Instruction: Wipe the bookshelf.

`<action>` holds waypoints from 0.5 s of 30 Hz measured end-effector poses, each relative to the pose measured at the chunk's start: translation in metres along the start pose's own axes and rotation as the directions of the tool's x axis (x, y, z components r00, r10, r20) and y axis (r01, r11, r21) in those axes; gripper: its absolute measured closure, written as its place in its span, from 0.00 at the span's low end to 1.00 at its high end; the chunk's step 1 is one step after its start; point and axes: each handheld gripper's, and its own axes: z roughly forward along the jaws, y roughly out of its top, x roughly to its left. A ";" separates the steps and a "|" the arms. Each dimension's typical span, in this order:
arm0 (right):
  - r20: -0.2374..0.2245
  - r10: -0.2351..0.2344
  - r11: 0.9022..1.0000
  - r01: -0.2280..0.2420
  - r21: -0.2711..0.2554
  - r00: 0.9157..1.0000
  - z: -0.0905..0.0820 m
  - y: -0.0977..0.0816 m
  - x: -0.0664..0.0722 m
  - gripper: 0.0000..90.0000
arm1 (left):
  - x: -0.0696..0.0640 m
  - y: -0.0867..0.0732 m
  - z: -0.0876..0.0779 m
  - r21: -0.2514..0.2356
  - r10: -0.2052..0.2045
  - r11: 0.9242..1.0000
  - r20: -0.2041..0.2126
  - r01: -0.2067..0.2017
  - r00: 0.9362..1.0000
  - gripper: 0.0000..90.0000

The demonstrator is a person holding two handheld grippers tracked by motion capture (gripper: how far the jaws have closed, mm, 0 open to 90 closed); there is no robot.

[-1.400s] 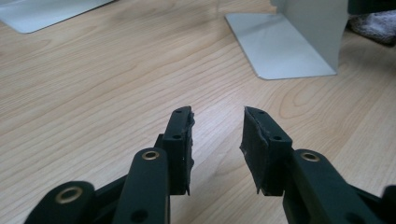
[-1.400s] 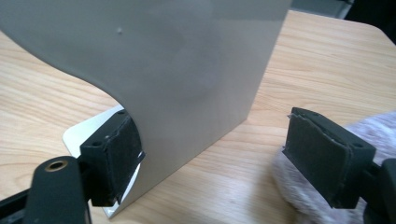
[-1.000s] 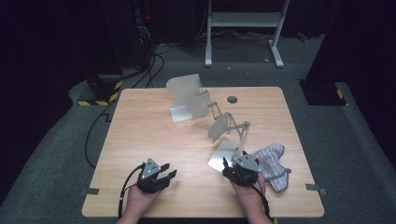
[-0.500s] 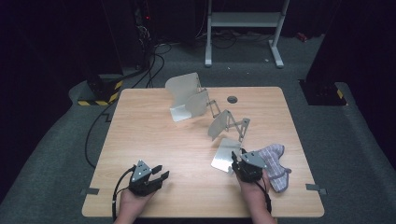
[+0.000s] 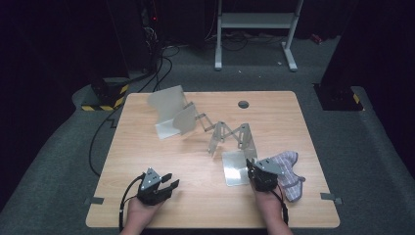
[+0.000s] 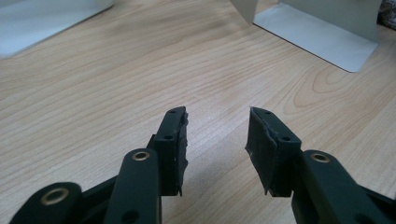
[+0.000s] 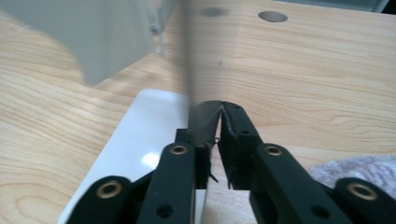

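Metal rack point(image 5: 215, 129) near the table's point(image 5: 147, 147) right edge: right gripper point(image 5: 255, 172) has just closed, pinching its upright plate. Next, probably a steady pull to fold it; left gripper point(image 5: 169, 185) waits spread

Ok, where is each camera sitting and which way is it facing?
High view: above the person's side, looking forward and down on the table; left gripper and right gripper show.
Left gripper view: rides the left gripper, low over wood, along open jaws.
Right gripper view: rides the right gripper, jaws just closed, facing the metal rack; grip unclear.
Shared: the rack's base plate.
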 end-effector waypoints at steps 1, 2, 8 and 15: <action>-0.003 -0.002 1.000 0.002 0.000 1.000 0.000 0.000 0.001 0.96 | 0.000 0.000 0.000 0.000 0.003 1.000 -0.002 -0.003 1.000 0.64; -0.002 -0.002 1.000 0.002 0.000 1.000 -0.001 0.000 0.002 0.98 | 0.000 0.000 0.000 0.000 0.001 1.000 -0.003 -0.001 1.000 0.64; 0.020 0.005 1.000 -0.005 -0.001 1.000 -0.002 -0.001 -0.001 1.00 | 0.001 0.000 -0.002 -0.003 -0.004 1.000 -0.007 0.004 1.000 0.64; 0.049 0.024 1.000 -0.024 -0.001 0.998 -0.001 -0.001 -0.008 1.00 | 0.000 -0.001 -0.004 -0.004 0.003 1.000 -0.020 -0.003 1.000 0.65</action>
